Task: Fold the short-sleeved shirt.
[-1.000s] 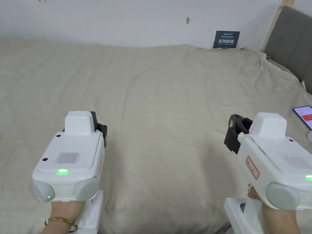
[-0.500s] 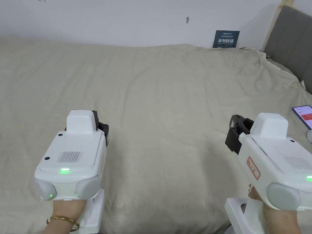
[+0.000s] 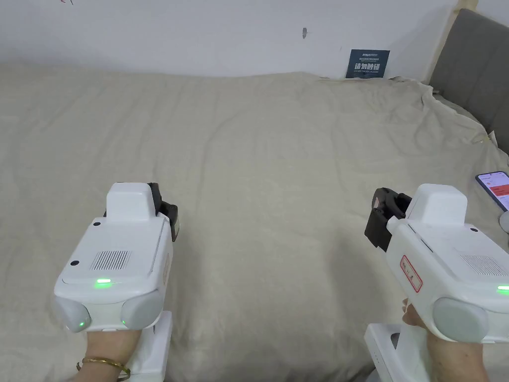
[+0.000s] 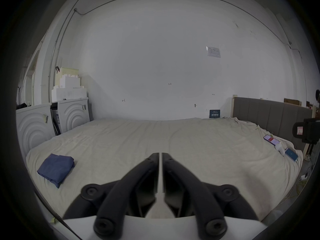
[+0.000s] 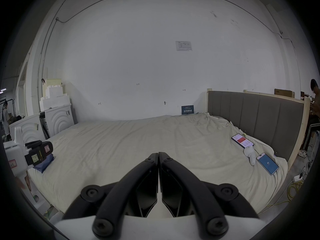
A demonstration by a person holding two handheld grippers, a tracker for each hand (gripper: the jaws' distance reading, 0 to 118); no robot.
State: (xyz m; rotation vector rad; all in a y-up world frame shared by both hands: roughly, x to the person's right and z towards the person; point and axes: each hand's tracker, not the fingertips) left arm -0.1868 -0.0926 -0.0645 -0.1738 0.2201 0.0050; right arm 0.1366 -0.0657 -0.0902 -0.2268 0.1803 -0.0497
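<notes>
Both tongs hung over the beige bed (image 3: 278, 164), the left gripper (image 4: 160, 157) and right gripper (image 5: 158, 155) each pressed together on nothing. The folded navy shirt (image 4: 56, 169) lay near the bed's edge at nine o'clock from the left one, partly hidden in the right gripper view. A dark sign (image 3: 367, 63) leaned on the wall at one o'clock, its writing too small to make out; a phone (image 3: 494, 188) at three o'clock was cut off by the frame.

**Three cameras facing across the bed to the white wall**

The head view looks down from above onto the bed (image 3: 278, 164), close behind both hand-held units. Each gripper view sits low, just behind its own jaws, looking level over the bed toward the wall (image 4: 155, 62). All three share the bed, the grey headboard (image 5: 256, 115) and the phone (image 3: 494, 188) at the right.
</notes>
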